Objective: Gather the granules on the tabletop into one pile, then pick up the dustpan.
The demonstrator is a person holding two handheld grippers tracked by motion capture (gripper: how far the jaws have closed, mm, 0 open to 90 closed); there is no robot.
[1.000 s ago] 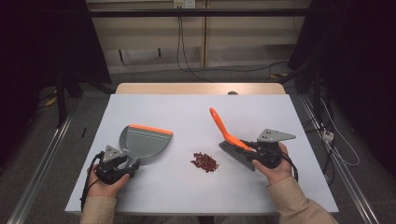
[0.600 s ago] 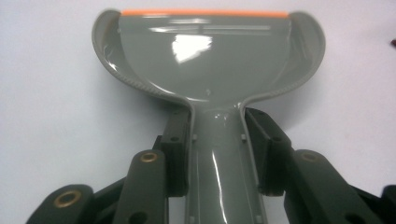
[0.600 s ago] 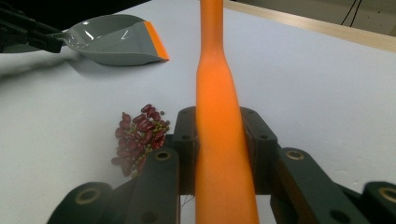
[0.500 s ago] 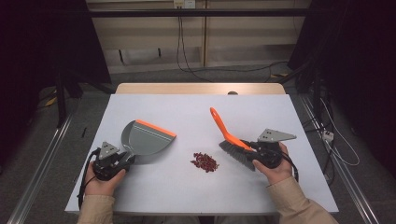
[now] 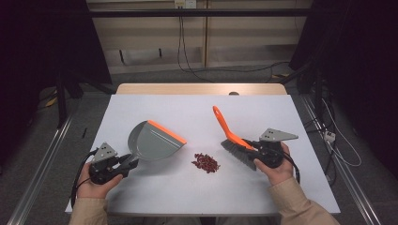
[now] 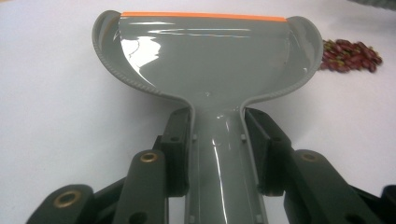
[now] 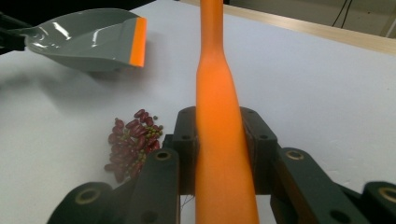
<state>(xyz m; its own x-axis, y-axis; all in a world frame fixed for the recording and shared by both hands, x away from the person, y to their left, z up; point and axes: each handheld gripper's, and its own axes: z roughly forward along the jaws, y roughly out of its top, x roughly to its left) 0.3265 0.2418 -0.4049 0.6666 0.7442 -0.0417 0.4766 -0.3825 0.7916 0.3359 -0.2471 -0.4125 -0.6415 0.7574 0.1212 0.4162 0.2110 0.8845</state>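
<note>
White covering spans the desk (image 5: 141,201), with a bare wooden strip showing along its far edge and dark floor, cables and a pale wall panel beyond. Near the middle of the desk, somewhat toward the near edge, lies a small heap of dark red beans (image 5: 205,162) with a few greenish ones mixed in.

At the near left corner the person's left hand (image 5: 94,185) holds the left gripper (image 5: 126,163). Its fingers (image 6: 175,154) are closed on the narrow handle of a grey dustpan (image 5: 152,140), one pad pressed against each side of it. The dustpan extends from the gripper toward the middle of the desk, and its orange lip faces the beans. In the right gripper view the lip end seems to ride slightly above the surface, with a shadow beneath. The beans sit apart from the lip, off to its right side in the left gripper view.

Toward the near right edge, the right hand (image 5: 277,168) holds the right gripper (image 5: 253,147). Its fingers (image 7: 261,140) are clamped on the orange handle of a brush (image 5: 230,133). The handle slants up toward the far edge, and the grey bristles are low to the desk just right of the beans, not touching them. A grey three-cornered plate sits on top of each gripper.
</note>
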